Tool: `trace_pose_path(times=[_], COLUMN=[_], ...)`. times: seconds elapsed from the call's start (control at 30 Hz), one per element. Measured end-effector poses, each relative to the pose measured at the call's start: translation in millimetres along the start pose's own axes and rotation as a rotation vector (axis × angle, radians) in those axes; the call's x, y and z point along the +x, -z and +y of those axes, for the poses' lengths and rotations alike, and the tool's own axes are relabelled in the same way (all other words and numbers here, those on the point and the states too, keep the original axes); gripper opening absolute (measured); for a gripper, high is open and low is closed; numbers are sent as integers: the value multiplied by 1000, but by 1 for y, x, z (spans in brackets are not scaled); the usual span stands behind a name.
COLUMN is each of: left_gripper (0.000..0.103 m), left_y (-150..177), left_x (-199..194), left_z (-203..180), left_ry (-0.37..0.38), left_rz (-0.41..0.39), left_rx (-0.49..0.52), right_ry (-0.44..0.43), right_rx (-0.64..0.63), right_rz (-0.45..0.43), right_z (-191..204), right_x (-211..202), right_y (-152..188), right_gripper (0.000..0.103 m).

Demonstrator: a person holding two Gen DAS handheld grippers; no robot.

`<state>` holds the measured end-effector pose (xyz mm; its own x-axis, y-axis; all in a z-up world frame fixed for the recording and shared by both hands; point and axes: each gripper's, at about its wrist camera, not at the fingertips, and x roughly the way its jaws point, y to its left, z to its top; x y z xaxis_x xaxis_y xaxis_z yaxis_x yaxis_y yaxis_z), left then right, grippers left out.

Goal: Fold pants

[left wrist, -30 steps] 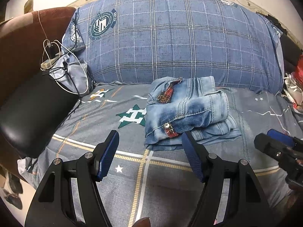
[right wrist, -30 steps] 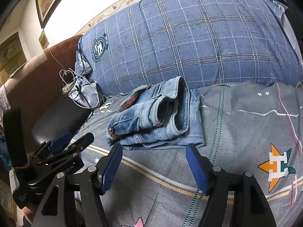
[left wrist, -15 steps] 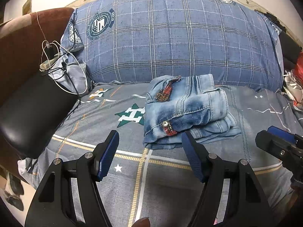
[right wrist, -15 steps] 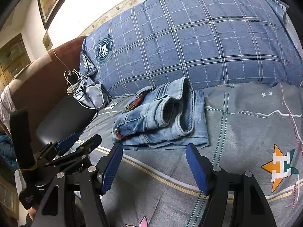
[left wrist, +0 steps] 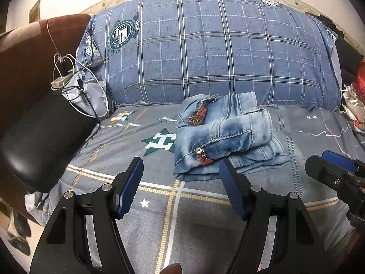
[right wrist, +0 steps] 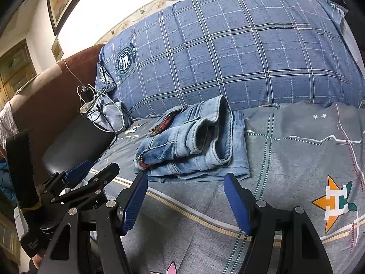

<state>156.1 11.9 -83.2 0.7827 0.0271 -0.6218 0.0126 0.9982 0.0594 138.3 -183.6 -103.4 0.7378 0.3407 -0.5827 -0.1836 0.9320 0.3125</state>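
Observation:
The light blue jeans (left wrist: 223,134) lie folded in a compact stack on the grey bed sheet, in front of the big pillow; red plaid trim shows on them. They also show in the right wrist view (right wrist: 194,146). My left gripper (left wrist: 181,171) is open and empty, just short of the stack's near edge. My right gripper (right wrist: 186,183) is open and empty, also just short of the stack. Each gripper shows in the other's view: the right at the right edge (left wrist: 330,171), the left at the lower left (right wrist: 91,175).
A large blue plaid pillow (left wrist: 216,52) lies behind the jeans. A brown and black headboard (left wrist: 34,114) with tangled charger cables (left wrist: 75,80) is at the left. Clothes (left wrist: 355,105) pile at the far right. The grey patterned sheet (left wrist: 159,217) spreads below the grippers.
Both grippers have drawn back a little from the folded jeans and stayed open. The jeans have not moved.

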Motion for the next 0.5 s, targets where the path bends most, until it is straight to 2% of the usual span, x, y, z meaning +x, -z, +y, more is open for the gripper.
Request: trace_pose_path(times=[0.5], left_gripper=[69], left_y=[-2], left_x=[3], left_z=[-1], left_ry=[29], left_rz=[12], left_rx=[1], right_ry=[16], right_rx=[-5], right_rz=[13], right_z=[1], right_x=[3], right_y=[1], right_gripper=[67])
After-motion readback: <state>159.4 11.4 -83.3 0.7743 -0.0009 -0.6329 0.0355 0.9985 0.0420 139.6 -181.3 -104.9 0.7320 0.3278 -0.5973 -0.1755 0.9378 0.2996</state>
